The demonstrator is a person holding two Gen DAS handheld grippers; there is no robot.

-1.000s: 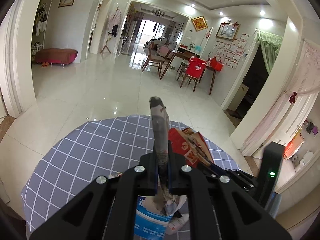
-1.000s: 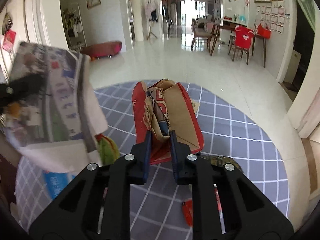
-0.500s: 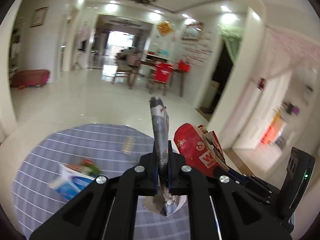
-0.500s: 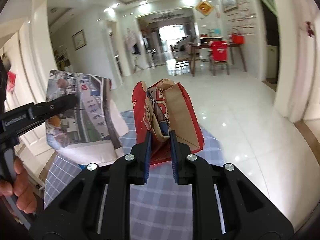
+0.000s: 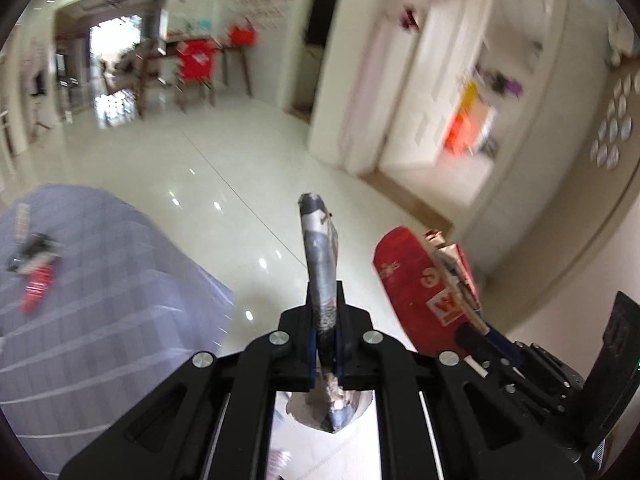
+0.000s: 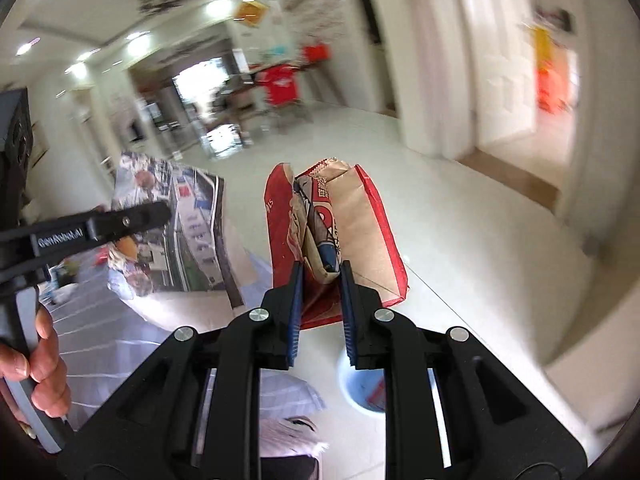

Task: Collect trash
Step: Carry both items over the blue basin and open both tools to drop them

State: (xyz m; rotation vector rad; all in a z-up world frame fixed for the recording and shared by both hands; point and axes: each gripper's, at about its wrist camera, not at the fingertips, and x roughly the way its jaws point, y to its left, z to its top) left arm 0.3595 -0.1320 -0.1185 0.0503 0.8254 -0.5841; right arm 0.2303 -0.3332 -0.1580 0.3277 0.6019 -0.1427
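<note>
A: Newsprint first, at far left: left gripper (image 5: 325, 334) clamped on a folded newspaper (image 5: 320, 264), seen edge-on, long axis running straight out past the fingers. Glossy print, limp, creased.

B: And the other hand?

A: Right gripper (image 6: 322, 300) pinches a red paper bag (image 6: 352, 240), kraft-brown inside, crumpled, its mouth pointing away from the jaws. Both pieces are held aloft over shiny pale tile.

B: Where do they go?

A: Likely the blue bin (image 6: 360, 388), round, plastic, on the floor directly below the right fingers. Right hand is nearer; the bag hangs almost over it. Newspaper sits left of it, beside the checked tablecloth (image 5: 100, 300), where red scraps (image 5: 38, 280) remain.
</note>
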